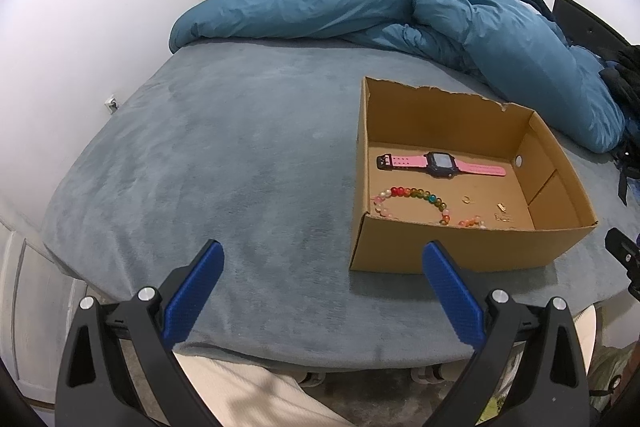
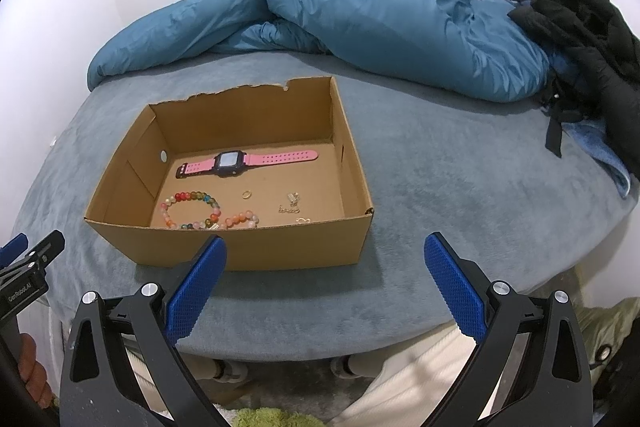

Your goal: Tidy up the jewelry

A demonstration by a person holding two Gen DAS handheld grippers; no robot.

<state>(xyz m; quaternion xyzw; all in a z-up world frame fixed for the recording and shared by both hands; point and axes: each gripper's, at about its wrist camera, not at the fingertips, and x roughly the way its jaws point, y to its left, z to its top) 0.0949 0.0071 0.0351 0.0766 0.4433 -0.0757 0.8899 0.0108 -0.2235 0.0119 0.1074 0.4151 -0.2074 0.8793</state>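
Note:
An open cardboard box (image 1: 460, 251) (image 2: 248, 251) sits on the grey bed cover. Inside lie a pink-strapped watch (image 1: 440, 163) (image 2: 236, 162), a multicoloured bead bracelet (image 1: 404, 195) (image 2: 192, 201), a small gold ring (image 1: 466, 199) (image 2: 247, 193) and some small gold pieces (image 1: 502, 213) (image 2: 291, 205). My left gripper (image 1: 323, 259) is open, empty, and held before the box's near left corner. My right gripper (image 2: 325, 253) is open, empty, and in front of the box's near wall. The left gripper's body (image 2: 28, 267) shows at the left edge of the right wrist view.
A rumpled blue duvet (image 1: 400, 15) (image 2: 360, 19) lies along the far side of the bed. Black clothing (image 2: 592, 27) is heaped at the right. The grey bed cover (image 1: 220, 167) (image 2: 460, 207) spreads left and right of the box. A person's light trousers (image 2: 416, 379) show below.

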